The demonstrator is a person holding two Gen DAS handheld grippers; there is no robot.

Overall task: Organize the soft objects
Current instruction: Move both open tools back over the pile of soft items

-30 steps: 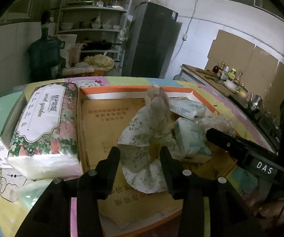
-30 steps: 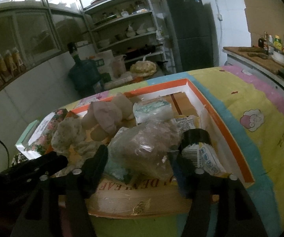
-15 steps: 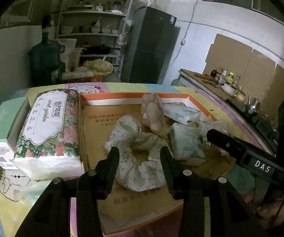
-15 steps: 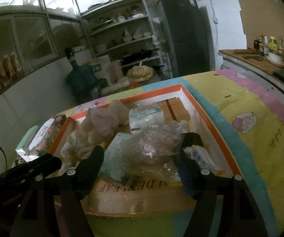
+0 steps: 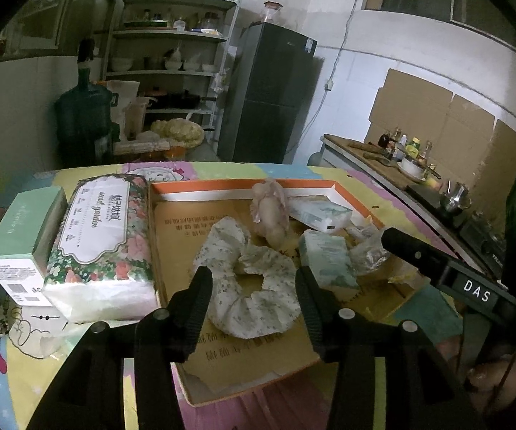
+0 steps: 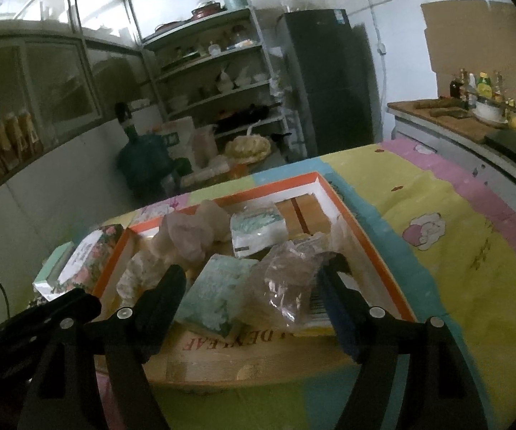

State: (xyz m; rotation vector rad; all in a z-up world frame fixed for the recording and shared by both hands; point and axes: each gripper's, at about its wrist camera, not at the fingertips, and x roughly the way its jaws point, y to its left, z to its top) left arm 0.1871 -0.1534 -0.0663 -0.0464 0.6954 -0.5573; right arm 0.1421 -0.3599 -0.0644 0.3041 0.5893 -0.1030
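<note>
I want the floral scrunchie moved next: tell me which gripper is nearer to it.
Left. The left gripper has its open jaws on either side of the floral scrunchie, which lies in the tray. The right gripper is off to the scrunchie's right, over the crinkled plastic bag.

Orange-rimmed box at centre frame, white inside the rim, tan cardboard floor with reddish print. In the middle, a scrunchie, cream with tiny green-grey sprigs. Behind it a pale pink soft toy. Mint-and-white tissue packs to its right. At left, a tissue pack in dark green with pink flowers and a white label, then a mint box. Underneath, a tablecloth in yellow, pink and blue cartoon patches.
</note>
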